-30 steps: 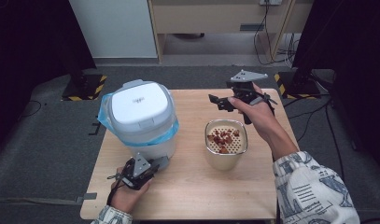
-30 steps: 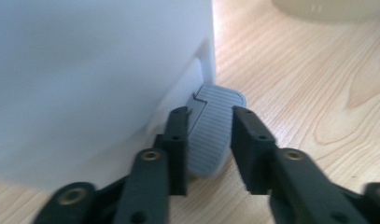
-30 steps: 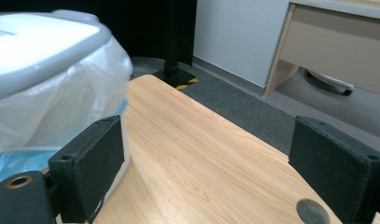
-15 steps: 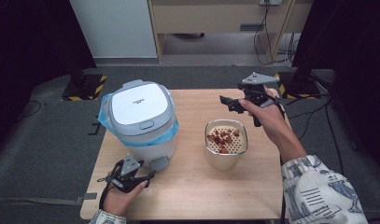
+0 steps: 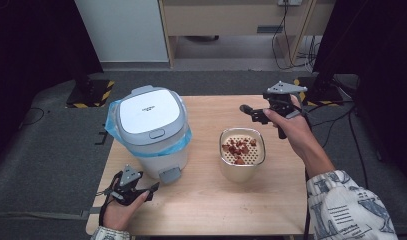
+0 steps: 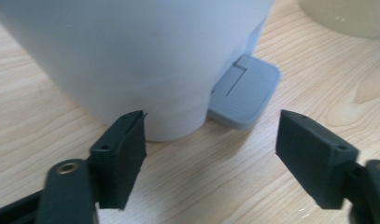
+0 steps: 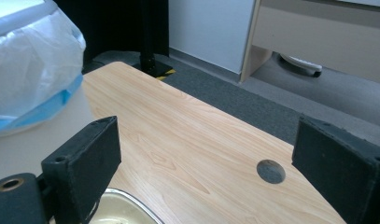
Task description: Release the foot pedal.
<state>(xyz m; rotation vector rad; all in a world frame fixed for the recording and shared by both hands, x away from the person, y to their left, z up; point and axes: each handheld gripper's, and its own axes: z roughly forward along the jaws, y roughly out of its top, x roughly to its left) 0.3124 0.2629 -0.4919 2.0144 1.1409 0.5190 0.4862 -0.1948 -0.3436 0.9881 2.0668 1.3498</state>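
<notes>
Facing the grey pedal (image 6: 243,95) of the white bin (image 5: 151,132), the left gripper (image 5: 141,192) has just been opening its jaws, nothing between them; right gripper (image 5: 253,114), jaws apart and empty, hovers behind the metal container (image 5: 242,167) on the desk (image 5: 211,205).

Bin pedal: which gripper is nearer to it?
Left. The left gripper sits open just in front of the pedal; the right gripper is raised beyond the metal container.
</notes>
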